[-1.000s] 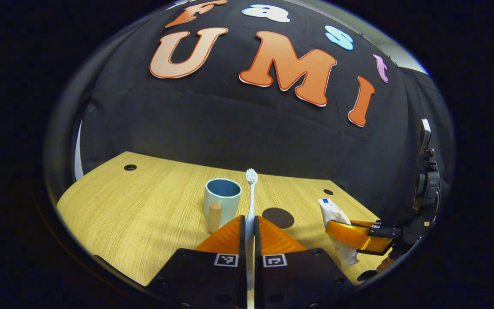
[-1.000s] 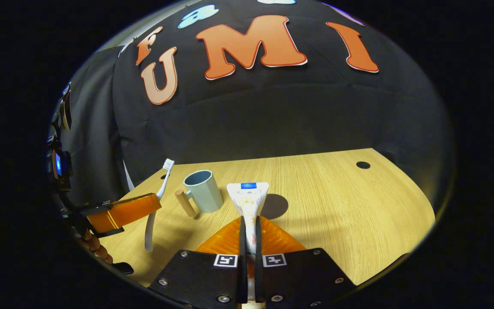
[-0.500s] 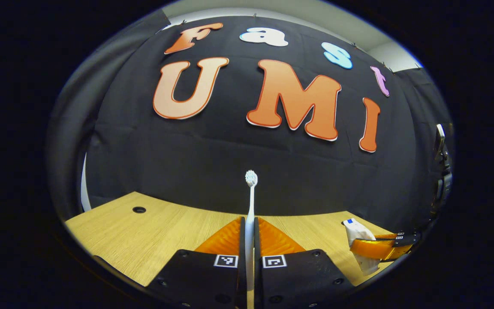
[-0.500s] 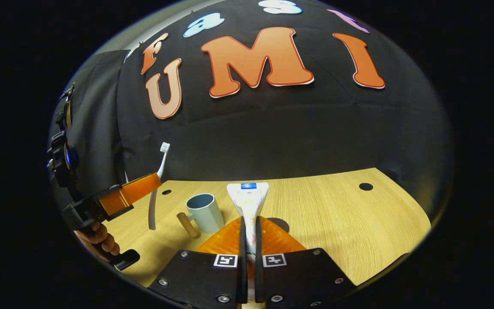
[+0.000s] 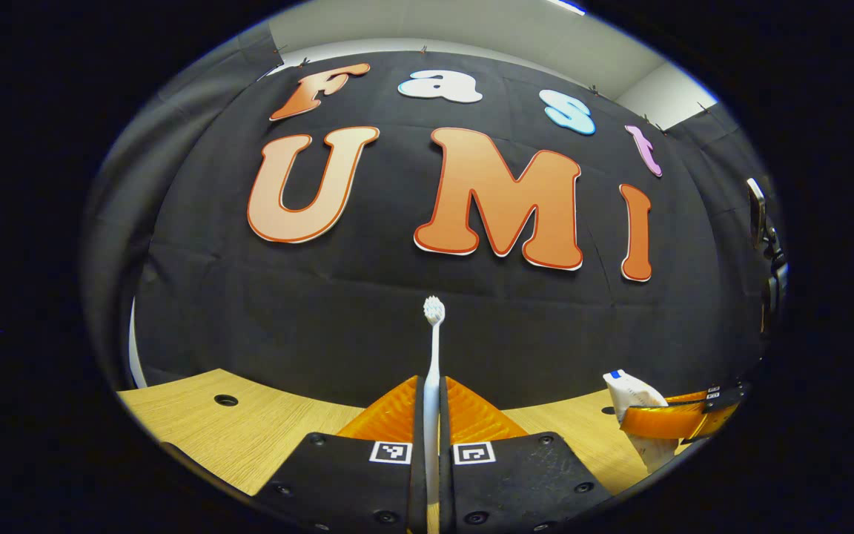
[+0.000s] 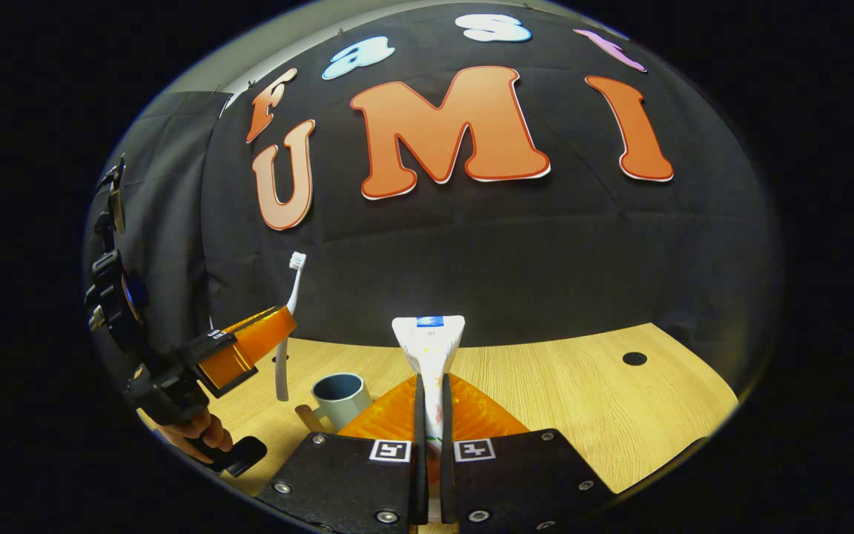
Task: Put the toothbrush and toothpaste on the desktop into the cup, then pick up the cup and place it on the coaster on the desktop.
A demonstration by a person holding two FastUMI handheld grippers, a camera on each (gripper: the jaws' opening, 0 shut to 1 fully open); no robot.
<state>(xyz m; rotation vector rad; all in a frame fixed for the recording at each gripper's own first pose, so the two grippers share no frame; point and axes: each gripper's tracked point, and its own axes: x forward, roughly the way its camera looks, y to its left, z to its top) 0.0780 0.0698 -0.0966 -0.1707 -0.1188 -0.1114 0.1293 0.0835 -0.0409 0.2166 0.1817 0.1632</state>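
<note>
Light wood desktop (image 6: 583, 400) with small round holes; black cloth booth wall behind, pale room wall above it.

Left gripper (image 5: 431, 415): 2 fingers closed narrow on the toothbrush (image 5: 433, 356), clamped at the handle. Long axis runs straight ahead of the fingers, near upright, bristle head at the far top end. In the right gripper view this gripper (image 6: 249, 345) sits well to the left, above the desktop, a hand (image 6: 193, 434) on its grip.

Cup (image 6: 342, 397): on the desktop, just left of the right gripper's fingers, mouth up.

Right gripper (image 6: 431, 415): 2 fingers pinched on the toothpaste (image 6: 428, 348), flat crimped end pointing forward and up.
</note>
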